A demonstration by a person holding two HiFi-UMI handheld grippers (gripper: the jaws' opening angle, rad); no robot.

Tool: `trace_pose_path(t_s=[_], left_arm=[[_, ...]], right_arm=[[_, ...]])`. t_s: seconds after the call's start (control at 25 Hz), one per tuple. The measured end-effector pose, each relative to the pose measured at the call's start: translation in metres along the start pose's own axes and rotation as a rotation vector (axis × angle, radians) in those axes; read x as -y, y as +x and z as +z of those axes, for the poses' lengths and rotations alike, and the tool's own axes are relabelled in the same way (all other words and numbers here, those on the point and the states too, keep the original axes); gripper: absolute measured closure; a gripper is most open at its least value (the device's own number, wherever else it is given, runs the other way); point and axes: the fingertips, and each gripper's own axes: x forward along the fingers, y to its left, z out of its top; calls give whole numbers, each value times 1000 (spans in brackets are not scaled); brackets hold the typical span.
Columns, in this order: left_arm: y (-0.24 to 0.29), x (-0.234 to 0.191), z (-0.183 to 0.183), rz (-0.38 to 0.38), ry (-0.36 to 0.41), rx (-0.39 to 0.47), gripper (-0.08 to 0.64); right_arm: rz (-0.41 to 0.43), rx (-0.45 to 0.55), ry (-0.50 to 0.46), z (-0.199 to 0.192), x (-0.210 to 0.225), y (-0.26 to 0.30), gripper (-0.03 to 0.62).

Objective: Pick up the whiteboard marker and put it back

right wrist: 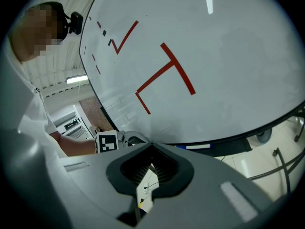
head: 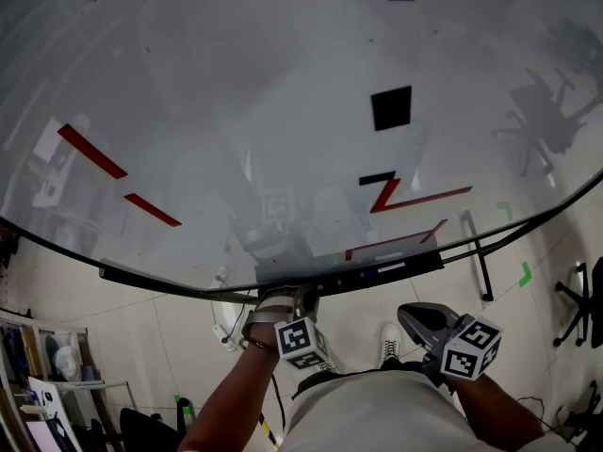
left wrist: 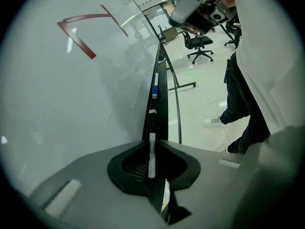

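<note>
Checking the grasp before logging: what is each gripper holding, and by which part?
The left gripper is shut on a white marker, pads apparently on its barrel. The right gripper is shut and empty.

Left claw [head: 283, 299] forward, clamped on whiteboard marker [left wrist: 151, 154], right claw [head: 408, 313] closed, low

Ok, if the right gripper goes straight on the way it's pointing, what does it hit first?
Most likely the whiteboard: the right gripper aims at its bare lower face, under the red mark and above the tray. Nothing shows in between, though depth is hard to judge.
</note>
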Motion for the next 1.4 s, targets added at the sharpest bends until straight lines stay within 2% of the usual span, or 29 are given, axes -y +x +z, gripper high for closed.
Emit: trace_pose_path(t_s=[0.24,0.48,0.92,1.04,1.12,1.28,1.4], left_arm=[[6,3,-1,-11,14,-5,505],[7,-6,-1,23,10,-13,503],[-1,-8,-1,27,-53,8,503],[-7,-11,0,28,-109,27,508],[-13,-13,2,24,-176,48,543],[-25,-12,2,-1,-324,91,543],[-33,-12,3,-7,-393,118,543]], right_arm=[[-6,0,5,-1,1,-1,591],[-8,-1,12,-2,3,-1,591],[6,-8,12,-2,3,5,591],[13,-15,4,-1,2,8,591],[20,-21,1,-2,1,10,591],[28,-30,-6,-1,-2,14,591],[42,-34,-12,0,-6,17,591]])
